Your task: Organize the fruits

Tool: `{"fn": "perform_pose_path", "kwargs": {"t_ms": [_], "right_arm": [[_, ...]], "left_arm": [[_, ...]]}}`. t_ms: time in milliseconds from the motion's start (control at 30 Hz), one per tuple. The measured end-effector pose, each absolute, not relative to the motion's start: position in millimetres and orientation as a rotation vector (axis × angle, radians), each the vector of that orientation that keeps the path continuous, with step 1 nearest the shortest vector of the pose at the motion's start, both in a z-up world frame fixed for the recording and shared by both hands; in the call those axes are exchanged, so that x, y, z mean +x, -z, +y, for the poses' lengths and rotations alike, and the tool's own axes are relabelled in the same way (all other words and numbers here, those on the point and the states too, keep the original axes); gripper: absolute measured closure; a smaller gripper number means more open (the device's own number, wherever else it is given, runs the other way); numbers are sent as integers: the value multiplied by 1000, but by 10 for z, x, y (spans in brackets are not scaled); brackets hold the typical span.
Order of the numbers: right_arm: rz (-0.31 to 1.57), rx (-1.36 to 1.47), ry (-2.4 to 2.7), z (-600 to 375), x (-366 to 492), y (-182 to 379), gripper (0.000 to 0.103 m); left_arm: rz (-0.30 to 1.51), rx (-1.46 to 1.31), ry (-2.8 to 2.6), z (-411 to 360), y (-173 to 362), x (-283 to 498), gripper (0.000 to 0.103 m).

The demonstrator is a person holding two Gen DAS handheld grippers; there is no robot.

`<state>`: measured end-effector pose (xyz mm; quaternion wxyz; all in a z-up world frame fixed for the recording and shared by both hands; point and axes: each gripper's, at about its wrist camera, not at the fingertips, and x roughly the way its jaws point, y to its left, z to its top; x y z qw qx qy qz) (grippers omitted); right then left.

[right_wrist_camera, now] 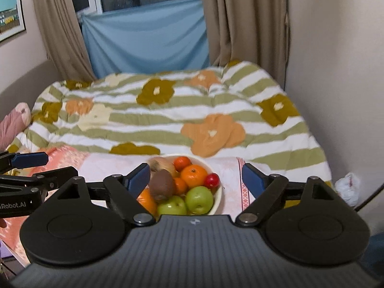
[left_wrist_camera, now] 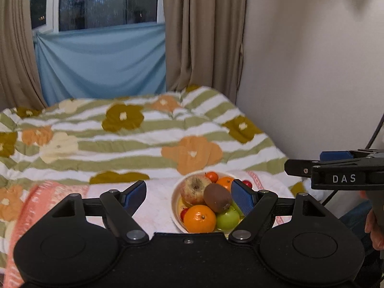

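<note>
A cream bowl (left_wrist_camera: pixel 176 189) (right_wrist_camera: pixel 217 200) full of fruit rests on a pale pink cloth on the bed. It holds a brown kiwi (left_wrist_camera: pixel 217 197) (right_wrist_camera: pixel 162 184) on top, oranges (left_wrist_camera: pixel 199 218) (right_wrist_camera: pixel 194 175), green apples (left_wrist_camera: pixel 228 218) (right_wrist_camera: pixel 199 199), a blotchy apple (left_wrist_camera: pixel 195 189), and a small red fruit (right_wrist_camera: pixel 212 180). My left gripper (left_wrist_camera: pixel 189 195) hovers open above and in front of the bowl, nothing between its blue pads. My right gripper (right_wrist_camera: pixel 195 177) is open wide over the bowl, also holding nothing. The right gripper's fingers (left_wrist_camera: pixel 300 166) show at the left wrist view's right edge.
A striped floral quilt (right_wrist_camera: pixel 168 120) covers the bed behind the bowl. A peach towel (left_wrist_camera: pixel 43 199) lies to the left. Curtains and a window with blue fabric (right_wrist_camera: pixel 146 38) stand behind, and a wall (left_wrist_camera: pixel 312 72) runs along the right. A crumpled white item (right_wrist_camera: pixel 348 187) sits by the bed's right edge.
</note>
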<state>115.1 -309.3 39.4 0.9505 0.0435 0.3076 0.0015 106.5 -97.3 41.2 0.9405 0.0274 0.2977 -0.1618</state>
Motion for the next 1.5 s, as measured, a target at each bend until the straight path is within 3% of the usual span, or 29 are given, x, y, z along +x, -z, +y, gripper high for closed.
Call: {"fn": "perform_pose_path", "kwargs": {"t_ms": [167, 233, 267, 767, 1500], "right_arm": [[607, 42, 41, -2728, 690, -674, 0], [584, 32, 57, -2581, 489, -736, 0], [579, 26, 57, -2528, 414, -755, 0], [644, 18, 90, -2074, -197, -610, 0], [645, 46, 117, -2120, -162, -573, 0]], "left_arm": [[581, 30, 298, -653, -666, 690, 17], [574, 31, 269, -541, -718, 569, 1], [566, 34, 255, -485, -738, 501, 0], [620, 33, 168, 54, -537, 30, 0], [620, 35, 169, 74, -504, 27, 0]]}}
